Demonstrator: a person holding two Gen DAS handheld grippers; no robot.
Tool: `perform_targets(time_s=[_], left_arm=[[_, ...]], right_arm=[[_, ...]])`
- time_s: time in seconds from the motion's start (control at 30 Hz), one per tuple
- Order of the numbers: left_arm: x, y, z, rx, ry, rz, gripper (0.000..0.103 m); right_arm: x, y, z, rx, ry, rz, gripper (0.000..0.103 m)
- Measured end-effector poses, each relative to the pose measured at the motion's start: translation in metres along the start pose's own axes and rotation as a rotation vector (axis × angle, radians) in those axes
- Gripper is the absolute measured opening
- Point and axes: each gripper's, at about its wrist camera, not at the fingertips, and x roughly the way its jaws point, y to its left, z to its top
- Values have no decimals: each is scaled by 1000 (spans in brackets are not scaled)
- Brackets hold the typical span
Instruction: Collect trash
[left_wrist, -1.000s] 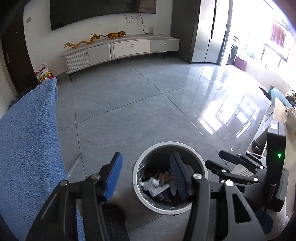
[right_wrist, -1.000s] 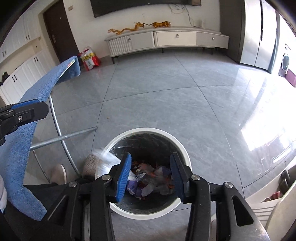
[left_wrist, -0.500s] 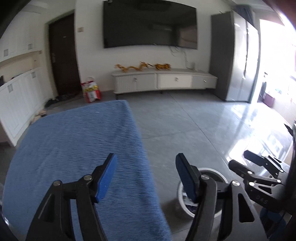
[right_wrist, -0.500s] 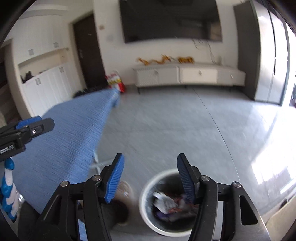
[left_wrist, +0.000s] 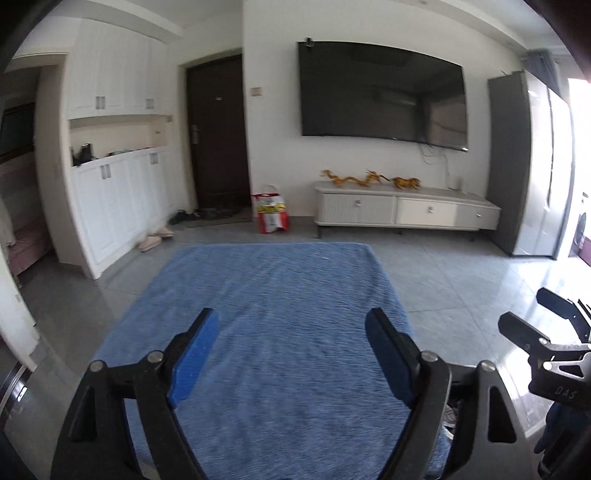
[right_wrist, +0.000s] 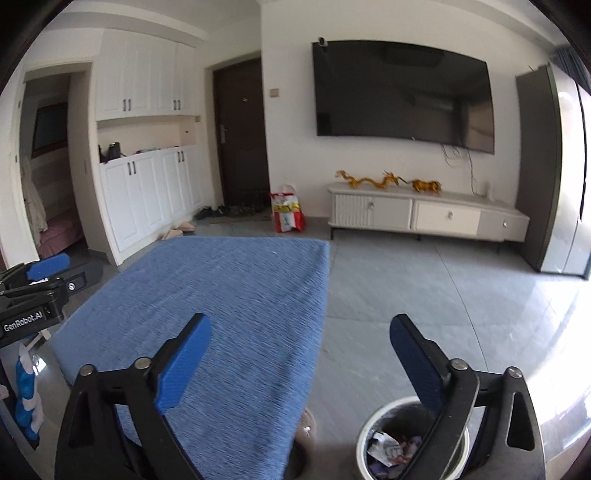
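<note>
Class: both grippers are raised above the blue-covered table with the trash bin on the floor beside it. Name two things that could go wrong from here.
1. The two tools are close: the left gripper has the right gripper just beside it, so they could knock together.
2. The trash bin sits low beside the table, partly hidden behind a finger; a lowered hand might tip it and spill the crumpled waste.

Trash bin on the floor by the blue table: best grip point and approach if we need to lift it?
Take the trash bin by its white rim, from above, one pad inside and one outside the wall. It stands upright with an open round mouth, and the body looks too wide to span. The near-left rim arc is bare; the right gripper, jaws opening and empty, covers the right part.
</note>
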Motion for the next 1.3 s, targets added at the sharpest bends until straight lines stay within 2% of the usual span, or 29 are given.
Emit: perform_targets(time_s=[0.17, 0.43, 0.93, 1.3], left_arm=[[-17, 32, -4, -23, -23, 73, 82], [-26, 68, -8, -54, -33, 129, 82], [-24, 107, -16, -123, -33, 177, 83], [-17, 121, -20, -139, -27, 234, 83]], right_arm=[[0, 28, 13, -26, -5, 12, 98], [0, 60, 17, -64, -6, 19, 102], [14, 82, 14, -91, 25, 41, 103], [35, 86, 9, -88, 48, 62, 103]])
